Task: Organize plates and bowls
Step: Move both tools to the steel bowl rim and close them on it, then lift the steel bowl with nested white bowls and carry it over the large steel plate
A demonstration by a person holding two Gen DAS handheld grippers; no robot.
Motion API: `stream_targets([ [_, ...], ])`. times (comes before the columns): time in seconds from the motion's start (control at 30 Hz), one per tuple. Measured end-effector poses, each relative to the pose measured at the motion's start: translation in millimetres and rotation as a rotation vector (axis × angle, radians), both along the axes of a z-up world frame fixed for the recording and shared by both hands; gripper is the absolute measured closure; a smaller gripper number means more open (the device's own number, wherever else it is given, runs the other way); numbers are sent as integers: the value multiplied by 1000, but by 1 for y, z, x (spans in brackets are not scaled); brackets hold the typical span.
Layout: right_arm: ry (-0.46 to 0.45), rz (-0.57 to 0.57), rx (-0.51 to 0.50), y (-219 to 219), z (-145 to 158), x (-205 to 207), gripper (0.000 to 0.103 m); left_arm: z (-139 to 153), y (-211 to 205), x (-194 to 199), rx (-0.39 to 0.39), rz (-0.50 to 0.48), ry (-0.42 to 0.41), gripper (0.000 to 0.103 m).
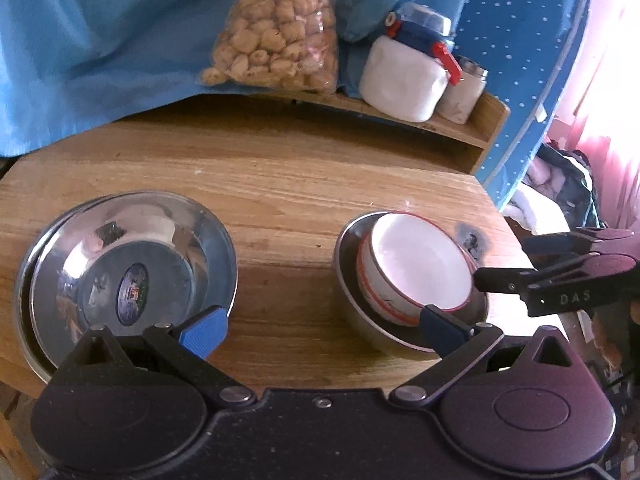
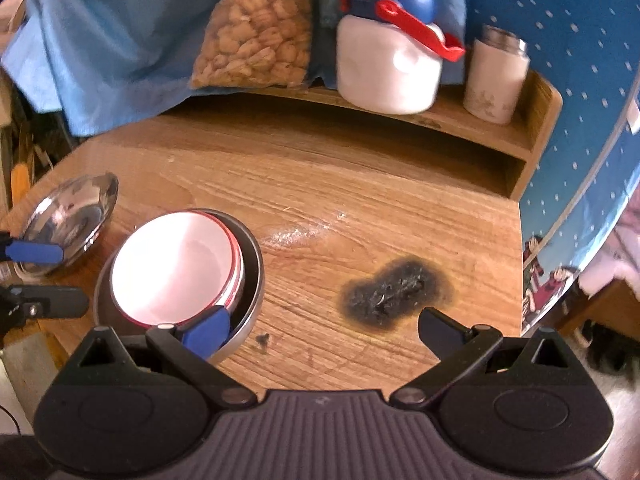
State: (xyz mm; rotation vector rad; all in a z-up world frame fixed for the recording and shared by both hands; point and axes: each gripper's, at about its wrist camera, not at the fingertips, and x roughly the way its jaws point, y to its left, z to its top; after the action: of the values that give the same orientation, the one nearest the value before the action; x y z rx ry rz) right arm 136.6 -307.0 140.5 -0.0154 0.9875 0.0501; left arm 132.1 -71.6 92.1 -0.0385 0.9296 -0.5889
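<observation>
Two stacked steel plates lie at the table's left, the upper one carrying a sticker; they also show as steel plates at the left edge of the right wrist view. A white bowl with a red rim sits nested inside a steel bowl; the same white bowl and steel bowl show in the right wrist view. My left gripper stands open between the plates and the bowls, holding nothing. My right gripper is open too, its left finger by the steel bowl's near rim.
A black burn mark scars the wooden table. The raised back shelf holds a bag of puffed snacks, a white jar with a blue lid and a small white container. Blue cloth hangs behind.
</observation>
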Motion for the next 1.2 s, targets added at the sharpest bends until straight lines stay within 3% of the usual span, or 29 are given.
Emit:
stream_targets([
  [0.2,29,66,-59,6,-4,8,0,-2,-6,-1,-24,45,-2,13],
  [0.3,28,102,-106,13,-3,9,0,2,-12,-9,-21,22,-35,14],
  [0.37,22,118,-126,15,-3,9,0,3,-15,-12,-5,13,-55,21],
  [0.53,16,130,-134,15,-5,9,1,-4,-13,-11,-7,22,-4,39],
  [0.8,12,165,-159,20,-4,10,5,-10,-12,-8,-44,50,21,50],
  [0.93,40,169,-140,22,-6,14,14,-12,-15,-6,-69,86,26,65],
  [1.2,114,167,-99,29,-11,23,38,-12,-20,-4,-85,140,41,73],
])
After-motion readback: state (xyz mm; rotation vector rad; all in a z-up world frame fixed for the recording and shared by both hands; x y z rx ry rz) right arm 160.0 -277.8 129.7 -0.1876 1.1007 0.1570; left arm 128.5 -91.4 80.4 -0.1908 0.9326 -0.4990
